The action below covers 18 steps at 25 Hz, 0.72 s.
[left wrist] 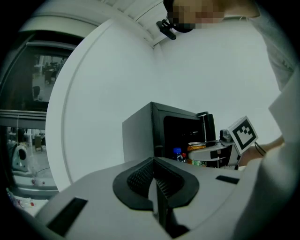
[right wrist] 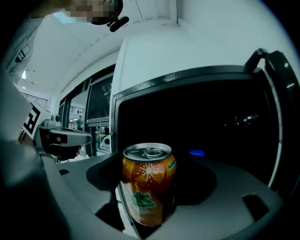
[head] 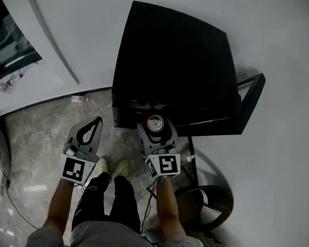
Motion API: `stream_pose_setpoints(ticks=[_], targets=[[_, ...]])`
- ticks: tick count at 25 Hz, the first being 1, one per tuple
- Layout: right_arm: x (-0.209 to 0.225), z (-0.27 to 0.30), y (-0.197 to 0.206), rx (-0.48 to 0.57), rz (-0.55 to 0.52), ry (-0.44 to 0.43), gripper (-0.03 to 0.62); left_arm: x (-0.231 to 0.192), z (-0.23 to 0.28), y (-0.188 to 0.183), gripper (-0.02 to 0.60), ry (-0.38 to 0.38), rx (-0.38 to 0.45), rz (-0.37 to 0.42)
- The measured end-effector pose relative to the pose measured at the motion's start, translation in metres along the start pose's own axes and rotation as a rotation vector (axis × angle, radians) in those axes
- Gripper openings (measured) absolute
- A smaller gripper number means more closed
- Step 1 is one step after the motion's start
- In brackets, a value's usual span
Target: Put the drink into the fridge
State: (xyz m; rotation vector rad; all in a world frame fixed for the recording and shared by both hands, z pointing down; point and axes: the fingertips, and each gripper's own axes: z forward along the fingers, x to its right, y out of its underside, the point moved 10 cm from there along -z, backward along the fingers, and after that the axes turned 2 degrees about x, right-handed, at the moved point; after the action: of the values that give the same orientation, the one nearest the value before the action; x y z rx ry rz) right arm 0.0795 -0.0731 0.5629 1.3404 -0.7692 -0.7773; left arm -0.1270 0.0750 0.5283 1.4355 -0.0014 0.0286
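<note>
Overhead, only the top of the can [head: 155, 123]

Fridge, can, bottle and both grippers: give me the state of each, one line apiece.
fridge: door open, dark inside.
can: upright, unopened, gripped at the fridge's opening.
bottle: upright inside the fridge.
left gripper: shut, empty.
right gripper: shut on the can.

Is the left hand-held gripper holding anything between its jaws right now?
No: the left hand-held gripper has its jaws together with nothing between them, while the right hand-held gripper holds the orange can.
</note>
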Motion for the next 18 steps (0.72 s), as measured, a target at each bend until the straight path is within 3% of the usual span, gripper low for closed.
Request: stream_pose_setpoints(ticks=[9,18], targets=[[0.005,0.036,0.062,-0.02,-0.003,-0.021,0.342,-0.02,0.007,0.055,0.005,-0.045,-0.015,0.005],[0.013,0.069,0.097,-0.028,-0.011,-0.032,0.342,-0.031,0.023,0.08,0.005,-0.062,0.0,0.017]])
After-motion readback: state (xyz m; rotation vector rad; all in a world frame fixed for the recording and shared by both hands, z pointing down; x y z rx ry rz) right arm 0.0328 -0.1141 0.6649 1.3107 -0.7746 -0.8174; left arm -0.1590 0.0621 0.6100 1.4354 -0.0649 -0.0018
